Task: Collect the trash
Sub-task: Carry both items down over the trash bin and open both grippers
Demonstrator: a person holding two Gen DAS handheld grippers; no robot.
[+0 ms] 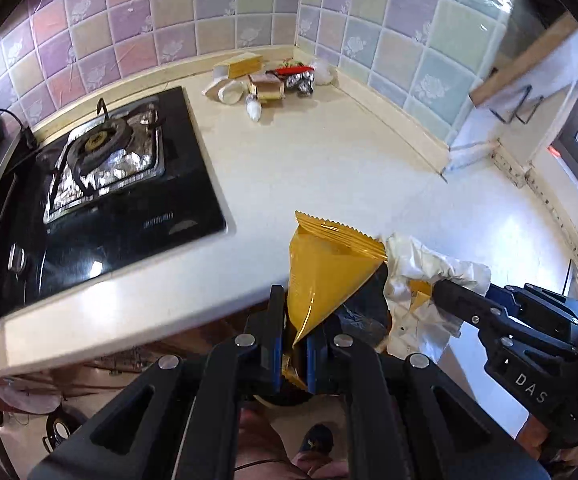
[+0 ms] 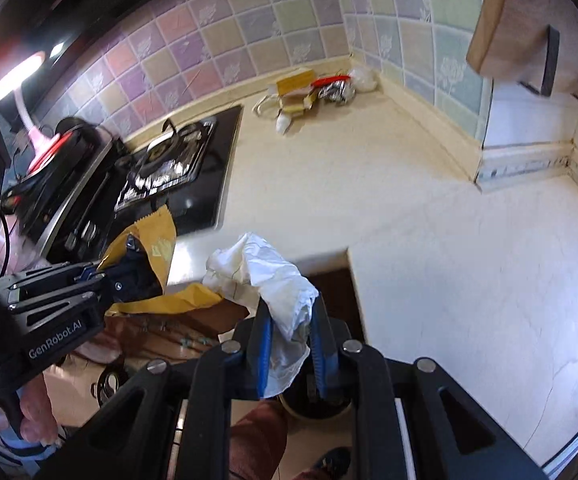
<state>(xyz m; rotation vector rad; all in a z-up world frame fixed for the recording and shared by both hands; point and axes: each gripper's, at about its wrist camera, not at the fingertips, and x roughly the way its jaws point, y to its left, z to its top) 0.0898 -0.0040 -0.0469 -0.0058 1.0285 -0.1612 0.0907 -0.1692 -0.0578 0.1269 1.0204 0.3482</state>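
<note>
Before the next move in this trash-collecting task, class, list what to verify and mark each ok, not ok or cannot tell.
1. Left gripper shut on the yellow foil wrapper: ok.
2. Right gripper shut on the crumpled white paper: ok.
3. Both loads clear of the black gas stove: ok.
4. Bin position and opening: cannot tell.
5. Cream countertop cleared: not ok, a pile of trash remains in the corner.
</note>
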